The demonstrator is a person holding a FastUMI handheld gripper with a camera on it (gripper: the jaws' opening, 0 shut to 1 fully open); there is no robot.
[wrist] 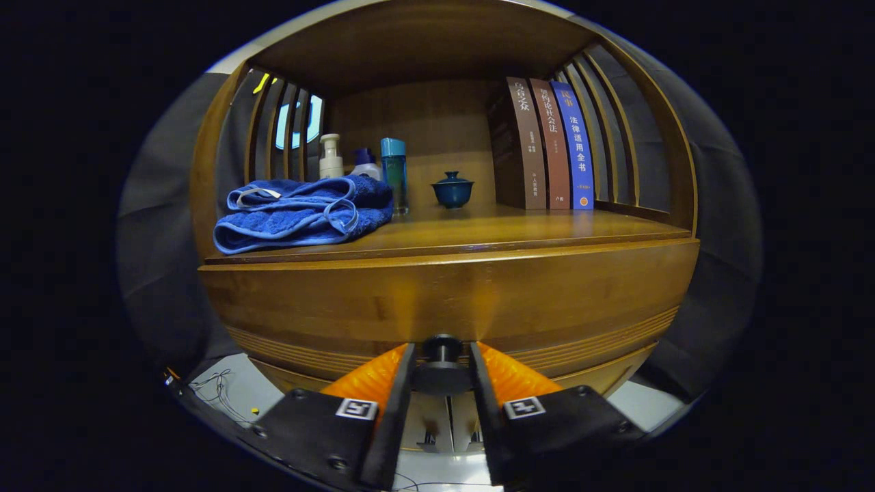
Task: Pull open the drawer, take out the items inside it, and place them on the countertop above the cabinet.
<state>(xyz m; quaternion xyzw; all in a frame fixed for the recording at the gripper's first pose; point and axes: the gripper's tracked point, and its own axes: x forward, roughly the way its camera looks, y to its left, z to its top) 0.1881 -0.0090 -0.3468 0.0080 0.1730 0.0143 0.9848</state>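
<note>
Claw (442,362) fingers sit narrowed either side of the dark drawer knob (442,347), apparently gripping it for the pull, with the closed drawer front (444,301) at 12 o'clock beneath the surface (478,229).

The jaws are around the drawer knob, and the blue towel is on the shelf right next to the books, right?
Not quite. In the gripper view the blue towel lies at the opposite end of the shelf from the books. The gripper's jaws do sit around the drawer knob.
</note>
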